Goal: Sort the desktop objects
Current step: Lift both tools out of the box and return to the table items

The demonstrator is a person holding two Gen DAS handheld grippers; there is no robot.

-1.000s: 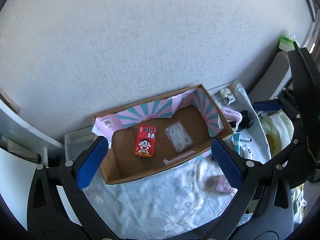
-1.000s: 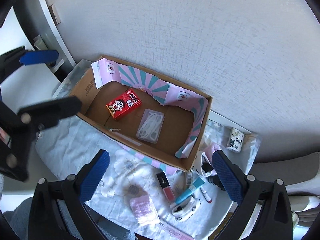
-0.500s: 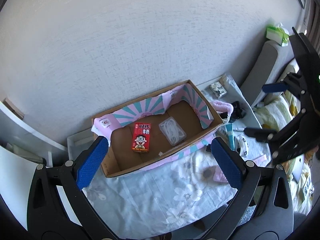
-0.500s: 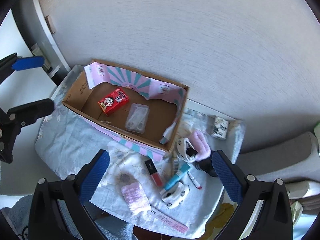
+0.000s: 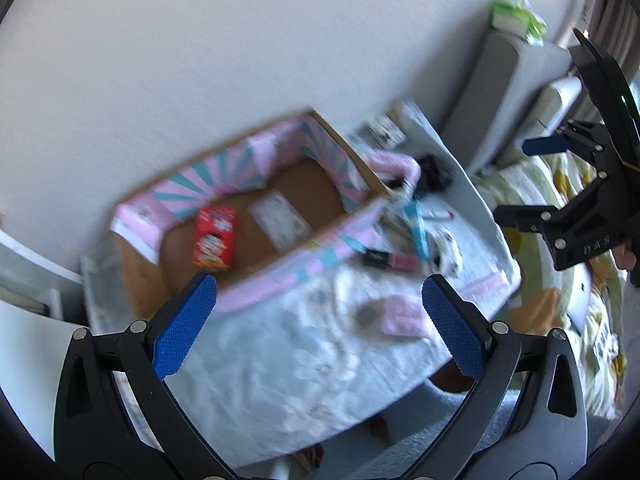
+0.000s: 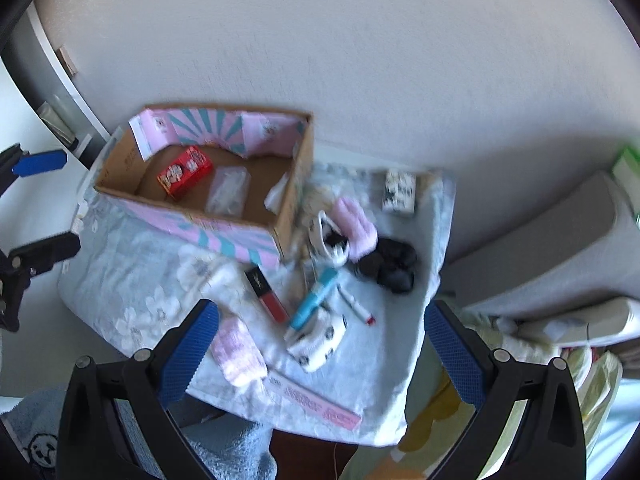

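Tools first: the left tool point(image 5: 319, 322) is spread wide, its blue pads holding nothing and touching nothing, held above the near edge of the surface point(image 5: 280, 380). The right tool point(image 6: 322, 350) is likewise wide apart and empty, held above the near right part of the same surface.

Both views are somewhat blurred. The surface is covered with a pale floral cloth and stands against a white textured wall point(image 6: 360, 40). On its far left part sits a cardboard box point(image 6: 298, 184) lined with pink and teal paper. Inside the box lie a red carton point(image 6: 185, 172) and, just beside it, a clear plastic packet point(image 6: 228, 192).

Loose things are scattered to the right of the box: a red and black lipstick tube point(image 6: 267, 294), a teal tube point(image 6: 316, 296), a white toy car point(image 6: 318, 338), a red-tipped pen point(image 6: 356, 306), a dark bundle point(image 6: 390, 266), a pink fluffy item point(image 6: 358, 228) and a small patterned box point(image 6: 399, 191) at the far edge. Near the front edge lie a pale pink pad point(image 6: 238, 350) and a long pink strip point(image 6: 314, 402).

A grey cushion point(image 6: 540, 248) lies to the right of the surface.
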